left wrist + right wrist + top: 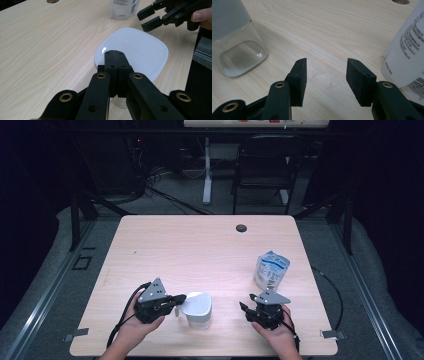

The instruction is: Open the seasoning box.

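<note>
A clear square container (201, 316) (235, 53) stands near the table's front, with a white rounded-square lid (194, 301) (142, 47) on it that looks tilted. My left gripper (180, 299) (114, 53) comes in from the container's left. Its jaws are pressed together, and their tips lie over the lid's near edge. I cannot tell whether they pinch any part of it. My right gripper (245, 306) (325, 68) (150, 18) hovers low to the right of the container, open, with bare table between its jaws.
A white printed pouch (271, 270) (123, 8) (405, 52) stands upright beyond the right gripper. A round cable hole (241, 228) sits near the wooden table's (190, 250) far edge. A dark chair (262, 167) stands behind the table.
</note>
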Action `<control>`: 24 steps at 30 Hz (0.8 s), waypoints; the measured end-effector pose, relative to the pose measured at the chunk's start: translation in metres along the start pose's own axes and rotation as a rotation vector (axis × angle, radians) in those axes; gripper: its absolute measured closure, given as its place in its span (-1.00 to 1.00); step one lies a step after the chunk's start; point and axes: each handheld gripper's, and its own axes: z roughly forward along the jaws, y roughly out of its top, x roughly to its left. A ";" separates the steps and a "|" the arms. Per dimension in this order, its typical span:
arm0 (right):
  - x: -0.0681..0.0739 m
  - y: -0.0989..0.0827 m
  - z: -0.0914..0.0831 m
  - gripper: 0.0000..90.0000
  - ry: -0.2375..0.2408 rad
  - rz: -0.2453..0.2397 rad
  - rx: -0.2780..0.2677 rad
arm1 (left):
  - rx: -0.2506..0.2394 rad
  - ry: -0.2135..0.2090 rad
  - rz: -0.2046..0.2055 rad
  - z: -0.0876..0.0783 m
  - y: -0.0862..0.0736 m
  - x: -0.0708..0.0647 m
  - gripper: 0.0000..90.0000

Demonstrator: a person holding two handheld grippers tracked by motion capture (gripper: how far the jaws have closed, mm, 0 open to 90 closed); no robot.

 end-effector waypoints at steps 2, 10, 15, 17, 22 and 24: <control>0.000 0.000 0.000 0.14 0.000 -0.001 -0.001 | -0.002 0.001 0.002 0.000 0.000 0.000 1.00; 0.001 0.002 -0.001 0.15 0.010 0.000 -0.003 | -0.014 0.000 -0.001 -0.001 -0.003 0.002 1.00; 0.006 0.005 -0.001 0.27 0.026 -0.010 -0.004 | -0.018 0.002 -0.009 -0.002 -0.004 0.004 1.00; 0.006 0.006 -0.001 0.31 0.028 -0.014 -0.002 | -0.019 0.003 -0.009 -0.002 -0.004 0.004 1.00; 0.014 0.012 -0.005 0.53 0.069 -0.027 -0.017 | -0.020 0.000 -0.011 -0.003 -0.005 0.004 1.00; 0.016 0.015 -0.006 0.57 0.081 -0.038 -0.021 | -0.020 0.000 -0.011 -0.003 -0.005 0.004 1.00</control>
